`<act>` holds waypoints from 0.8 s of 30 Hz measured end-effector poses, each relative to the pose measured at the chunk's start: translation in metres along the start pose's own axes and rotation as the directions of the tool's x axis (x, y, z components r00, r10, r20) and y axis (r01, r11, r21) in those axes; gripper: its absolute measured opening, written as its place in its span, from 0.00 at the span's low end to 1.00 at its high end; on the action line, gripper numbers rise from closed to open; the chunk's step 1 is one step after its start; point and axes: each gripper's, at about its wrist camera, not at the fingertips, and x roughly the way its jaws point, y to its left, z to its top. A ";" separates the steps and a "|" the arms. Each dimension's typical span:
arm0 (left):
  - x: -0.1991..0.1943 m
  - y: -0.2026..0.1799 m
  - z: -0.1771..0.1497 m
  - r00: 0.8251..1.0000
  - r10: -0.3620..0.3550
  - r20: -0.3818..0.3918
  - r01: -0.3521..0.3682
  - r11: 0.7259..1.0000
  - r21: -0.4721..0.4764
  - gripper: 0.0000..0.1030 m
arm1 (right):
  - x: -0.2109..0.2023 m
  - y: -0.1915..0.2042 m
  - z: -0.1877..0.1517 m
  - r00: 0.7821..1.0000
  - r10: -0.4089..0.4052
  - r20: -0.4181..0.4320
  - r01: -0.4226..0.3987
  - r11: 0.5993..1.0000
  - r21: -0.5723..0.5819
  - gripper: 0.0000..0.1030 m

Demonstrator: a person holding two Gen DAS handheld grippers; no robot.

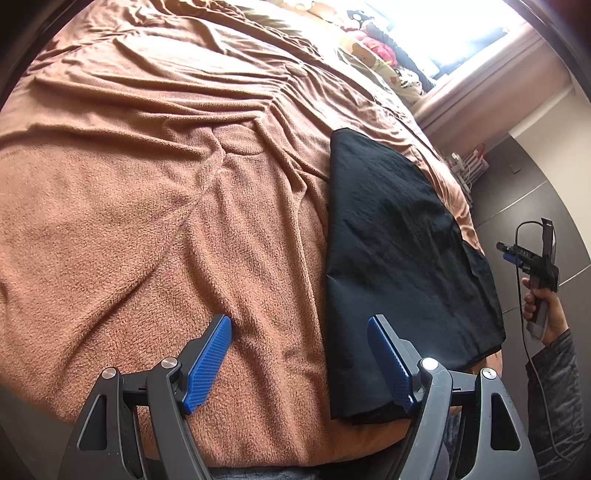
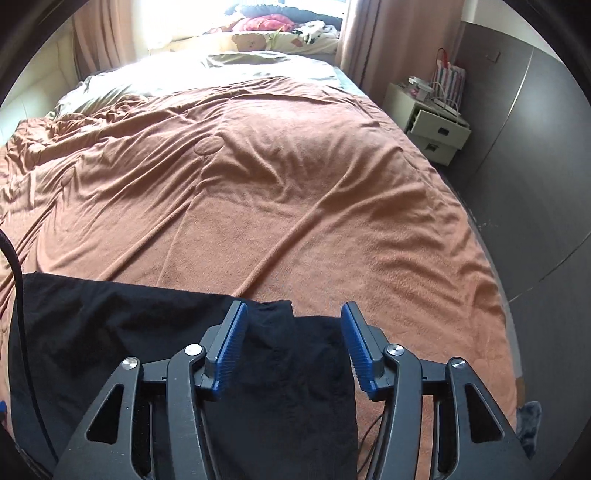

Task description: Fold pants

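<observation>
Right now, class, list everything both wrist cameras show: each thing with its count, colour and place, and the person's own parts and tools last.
pants: one, black, lying flat near the bed's near edge
blanket: one, brown fleece, rumpled, covering the bed
bedsheet: one, pale, at the head of the bed
soft toys and cushions: several, mixed colours, heaped by the window
curtains: pink-brown, either side of the window
nightstand: one, white, two drawers, beside the bed
gift bag: one, striped, on the nightstand
wardrobe doors: grey, along the wall
left gripper: black, blue pads, open, over the blanket and the pants' edge
right gripper: same, jaws apart over a pants end
hand: one, grey sleeve, holding the right gripper
</observation>
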 end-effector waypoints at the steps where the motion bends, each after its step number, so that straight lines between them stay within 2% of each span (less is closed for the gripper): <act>1: 0.000 0.000 0.000 1.000 0.000 -0.001 0.000 1.000 0.000 0.75 | -0.001 -0.002 -0.004 1.000 0.009 -0.012 -0.009 1.000 -0.004 0.50; 8: 0.000 0.000 -0.001 1.000 -0.001 -0.003 0.001 1.000 0.002 0.75 | -0.001 -0.009 -0.036 0.996 0.018 -0.088 -0.024 0.997 -0.067 0.50; 16: 0.001 -0.001 -0.002 1.000 0.003 -0.007 -0.003 1.000 0.005 0.75 | 0.018 -0.022 -0.051 0.982 0.014 -0.188 -0.020 0.999 -0.031 0.50; 20: 0.002 -0.003 -0.002 1.000 0.007 -0.014 -0.007 1.000 0.016 0.75 | 0.027 -0.022 -0.057 0.976 0.042 -0.216 -0.046 0.999 -0.012 0.47; 21: 0.002 -0.003 -0.002 1.000 0.011 -0.017 -0.010 1.000 0.020 0.75 | 0.028 -0.022 -0.057 0.975 0.052 -0.214 -0.055 0.998 -0.008 0.41; 22: 0.003 -0.004 -0.002 1.000 0.015 -0.020 -0.015 1.000 0.026 0.75 | 0.028 -0.021 -0.058 0.975 0.063 -0.213 -0.066 0.998 -0.006 0.26; 24: 0.004 -0.007 -0.002 0.999 0.026 -0.027 -0.025 0.999 0.041 0.75 | 0.024 -0.022 -0.056 0.977 0.059 -0.206 -0.063 0.998 -0.012 0.13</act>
